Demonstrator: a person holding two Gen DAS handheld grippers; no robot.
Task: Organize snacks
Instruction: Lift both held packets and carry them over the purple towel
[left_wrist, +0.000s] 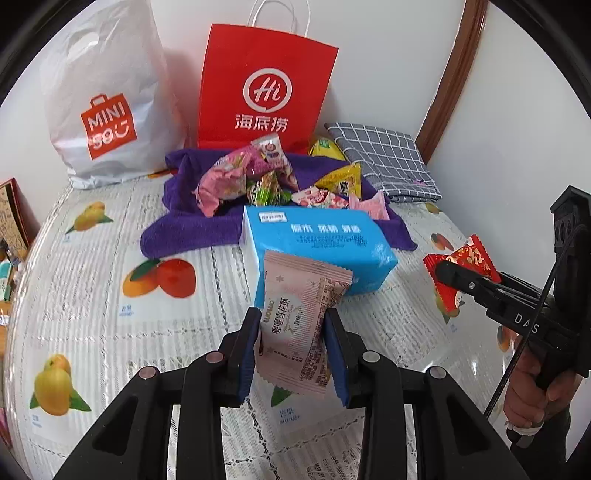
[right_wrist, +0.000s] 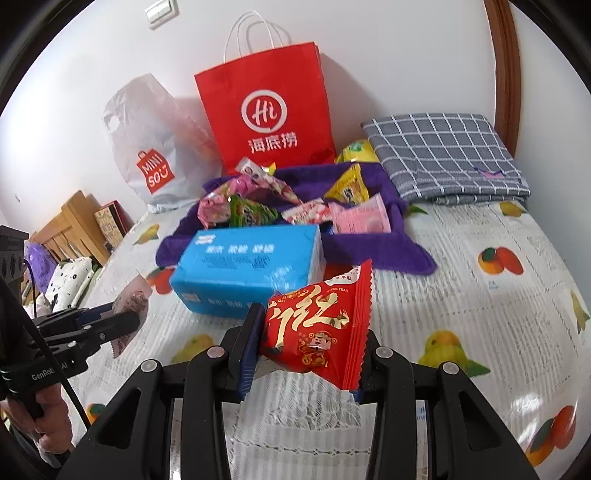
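I had the left gripper (left_wrist: 291, 347) clamped on a pale pink packet (left_wrist: 299, 325), its blue-padded fingers (left_wrist: 246, 354) pressing both sides, the packet upright and clear of the bench (left_wrist: 92, 295). The right gripper (right_wrist: 304, 350) was closed on a red packet (right_wrist: 321, 328) with gold lettering, tilted, one corner pointing up. From the left wrist camera I saw that red packet out at the right edge, pinched in the other tool, with a hand (left_wrist: 532, 391) on its grip. From the right wrist camera the pink packet showed at the left edge, likewise pinched.

Just beyond both packets lay a blue tissue pack (left_wrist: 317, 243), its far end resting on a purple towel (left_wrist: 192, 225). On the towel sat the remaining snacks (left_wrist: 258, 177) in a loose heap: pink, green, yellow and red-and-white wrappers. Behind them a red paper bag (left_wrist: 266, 85) stood against the wall, a white plastic bag (left_wrist: 107, 103) beside it on the left. A folded grey checked cloth (left_wrist: 388, 155) lay to the right of the towel. The bench carried a fruit-printed cover.
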